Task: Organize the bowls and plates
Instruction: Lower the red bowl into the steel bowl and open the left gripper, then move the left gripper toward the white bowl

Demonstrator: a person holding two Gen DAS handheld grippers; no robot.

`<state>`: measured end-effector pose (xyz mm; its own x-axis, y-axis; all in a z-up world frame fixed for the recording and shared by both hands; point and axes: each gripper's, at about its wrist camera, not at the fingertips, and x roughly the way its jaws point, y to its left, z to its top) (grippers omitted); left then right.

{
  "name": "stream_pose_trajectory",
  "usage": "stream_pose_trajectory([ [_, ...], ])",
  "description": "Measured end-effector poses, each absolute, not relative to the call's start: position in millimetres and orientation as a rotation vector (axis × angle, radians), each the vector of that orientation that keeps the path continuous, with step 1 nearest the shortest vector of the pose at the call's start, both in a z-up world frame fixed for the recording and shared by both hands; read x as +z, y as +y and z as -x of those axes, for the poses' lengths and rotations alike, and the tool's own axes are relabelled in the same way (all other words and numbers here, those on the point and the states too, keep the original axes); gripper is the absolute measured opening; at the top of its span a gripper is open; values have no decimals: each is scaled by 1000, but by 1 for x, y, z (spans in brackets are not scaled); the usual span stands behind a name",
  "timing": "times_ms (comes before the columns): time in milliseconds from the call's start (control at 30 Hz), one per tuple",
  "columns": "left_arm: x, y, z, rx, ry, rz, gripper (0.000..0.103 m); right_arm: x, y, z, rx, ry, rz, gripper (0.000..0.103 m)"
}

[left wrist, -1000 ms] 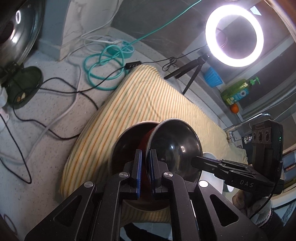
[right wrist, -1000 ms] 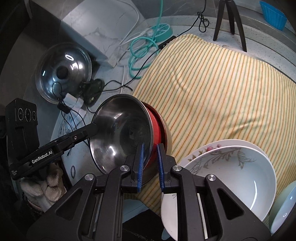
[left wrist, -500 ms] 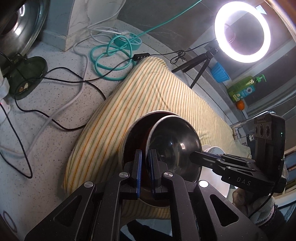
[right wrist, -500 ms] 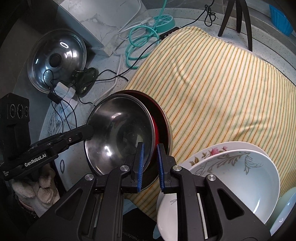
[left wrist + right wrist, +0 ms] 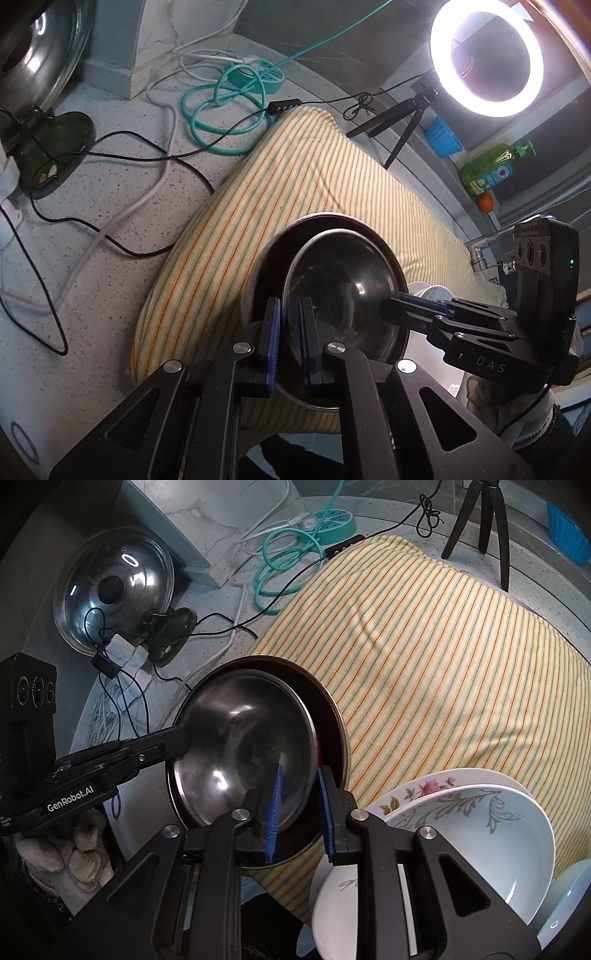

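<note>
Left wrist view: left tool (image 5: 290, 345) clamped tight on the near rim of the steel bowl (image 5: 343, 295), which sits nested inside a larger red-lined bowl (image 5: 273, 254) on the striped cloth (image 5: 295, 184) spread over the counter (image 5: 110, 258). Right tool (image 5: 400, 308) reaching in from the right, tips at the opposite rim. Ring light (image 5: 487, 59), teal cable (image 5: 221, 110) and soap bottle (image 5: 487, 171) well behind.

Right wrist view: right tool (image 5: 299, 808) with jaws just opened, blue pads standing apart either side of the steel bowl (image 5: 243, 753) rim without pressing on it. Left tool (image 5: 181, 740) pinching the far rim. Red-lined bowl (image 5: 332, 716) visible as a crescent beyond. Stack of white floral dishes (image 5: 461, 834) just beside on the right, pot lid (image 5: 114, 587) well apart at upper left.

Risks, as judged: with one side released, only a thin single-rim pinch left, so the steel bowl may tip or rock if not fully seated. On withdrawal, could snag the rim on an open pad and drag the nested pair across the cloth. Could also knock the floral dishes close by.
</note>
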<state>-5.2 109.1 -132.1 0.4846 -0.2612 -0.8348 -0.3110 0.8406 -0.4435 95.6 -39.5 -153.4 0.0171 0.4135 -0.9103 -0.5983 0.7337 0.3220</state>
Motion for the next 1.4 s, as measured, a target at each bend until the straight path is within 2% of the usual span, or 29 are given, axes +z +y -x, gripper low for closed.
stream_pose_trajectory([
  [33,-133,109,6,31,1082,602,7,-153,-39,-96,796,1340,169,28],
  [200,-132,111,7,35,1075,610,10,-151,-37,-95,800,1323,169,30],
  [233,-131,112,8,34,1069,612,13,-150,-38,-94,799,1318,164,33],
  [333,-125,112,8,32,1055,609,13,-145,-40,-94,812,1305,140,46],
  [533,-116,110,6,26,1036,590,13,-129,-41,-88,827,1246,141,58],
  [700,-106,105,5,23,1009,558,28,-114,-49,-87,817,1196,129,71],
  [733,-104,103,5,25,1002,546,34,-111,-52,-87,811,1185,127,74],
  [767,-102,101,5,27,997,534,46,-108,-55,-88,806,1177,124,76],
  [833,-96,96,5,38,977,510,56,-103,-63,-88,793,1162,119,83],
  [1400,-83,27,-12,-63,959,407,56,-75,-186,-100,534,1052,56,86],
])
